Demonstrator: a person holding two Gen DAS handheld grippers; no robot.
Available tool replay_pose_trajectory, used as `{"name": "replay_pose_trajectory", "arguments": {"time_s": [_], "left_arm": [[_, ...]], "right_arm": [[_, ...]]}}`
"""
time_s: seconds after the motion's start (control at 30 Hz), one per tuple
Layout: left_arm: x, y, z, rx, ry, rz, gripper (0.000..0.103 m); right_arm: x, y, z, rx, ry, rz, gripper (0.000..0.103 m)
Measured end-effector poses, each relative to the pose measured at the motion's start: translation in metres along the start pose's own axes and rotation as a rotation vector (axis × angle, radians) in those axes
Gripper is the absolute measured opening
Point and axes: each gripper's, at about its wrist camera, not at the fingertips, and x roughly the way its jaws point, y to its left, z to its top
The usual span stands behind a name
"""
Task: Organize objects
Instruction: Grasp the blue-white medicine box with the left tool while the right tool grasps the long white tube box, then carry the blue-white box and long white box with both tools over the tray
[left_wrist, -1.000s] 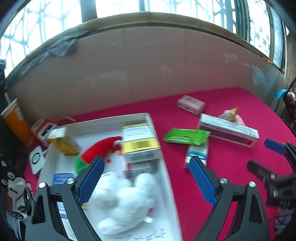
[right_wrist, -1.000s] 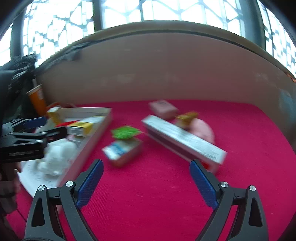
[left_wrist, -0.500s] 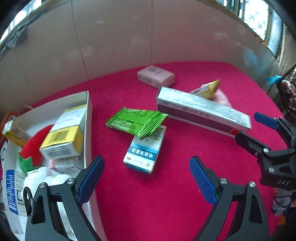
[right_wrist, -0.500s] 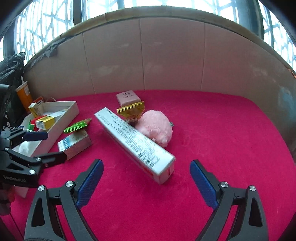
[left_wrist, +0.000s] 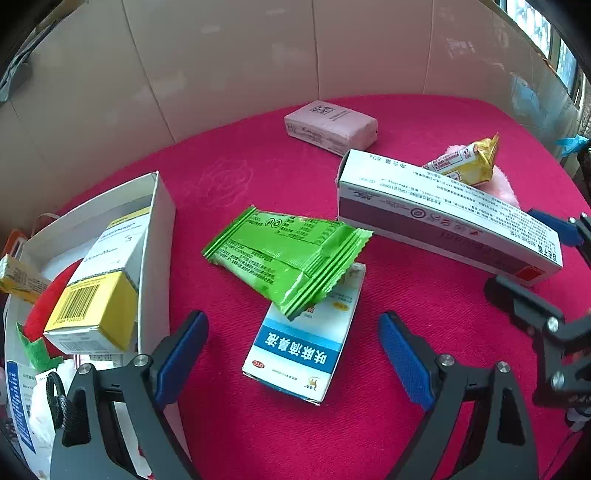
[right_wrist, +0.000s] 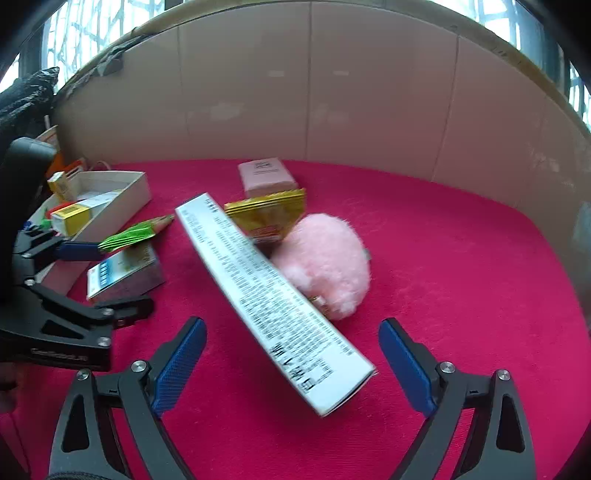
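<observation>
Red cloth covers the bench; the left gripper (left_wrist: 291, 354), fingers wide and empty, hovers over a blue-and-white medicine box (left_wrist: 306, 332) beneath a green foil packet (left_wrist: 288, 254). Right gripper (right_wrist: 291, 362), its fingers just narrowing slightly yet wide, straddles a long white carton (right_wrist: 266, 291). Next, likely close and carry to the white tray (left_wrist: 157, 236).

Glossy green foil wrapper (left_wrist: 291, 254), matt cardboard boxes, fluffy pink plush (right_wrist: 325, 262), red woven cloth (left_wrist: 406, 424).

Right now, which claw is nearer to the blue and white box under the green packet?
Left. The left claw hangs open just before the blue and white box; the right claw is off to its side, at the long white box.
</observation>
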Motion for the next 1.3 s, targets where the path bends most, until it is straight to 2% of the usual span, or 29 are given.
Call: {"name": "replay_pose_trajectory", "arguments": {"time_s": [0.03,0.1,0.13,0.2,0.37,0.53,0.73,0.87,0.93,1.07,1.3], "left_arm": [[0.0,0.0,0.0,0.0,0.0,-0.001,0.093],[-0.001,0.001,0.0,-0.002,0.0,-0.01,0.093],[-0.001,0.001,-0.001,-0.001,0.0,-0.016,0.089],[-0.004,0.0,-0.002,0.003,-0.002,-0.058,0.078],[-0.01,-0.006,-0.005,0.034,-0.012,-0.083,0.061],[-0.01,-0.002,-0.007,0.025,-0.011,-0.112,0.061],[-0.012,0.0,-0.007,0.07,-0.003,-0.135,0.06],[-0.019,-0.004,-0.012,0.096,-0.003,-0.142,0.044],[-0.023,-0.007,-0.015,0.103,-0.009,-0.139,0.039],[-0.029,-0.015,-0.026,0.093,-0.048,-0.113,0.037],[-0.044,-0.019,-0.055,0.051,-0.12,-0.13,0.036]], "right_arm": [[0.0,0.0,-0.001,0.0,0.007,0.013,0.087],[0.002,0.002,-0.004,-0.006,0.029,0.03,0.059],[0.003,0.004,-0.005,-0.007,0.043,0.037,0.051],[0.005,0.007,-0.006,-0.008,0.057,0.047,0.043],[0.001,0.014,-0.008,-0.027,0.062,0.054,0.039],[0.004,0.006,-0.009,0.011,0.057,0.079,0.039],[0.006,0.006,-0.008,0.019,0.055,0.086,0.04],[0.005,0.001,-0.009,0.038,0.053,0.103,0.039],[0.006,-0.002,-0.009,0.052,0.051,0.113,0.039],[0.005,-0.003,-0.009,0.062,0.048,0.109,0.039],[0.001,-0.001,-0.011,0.068,0.036,0.078,0.036]]}}
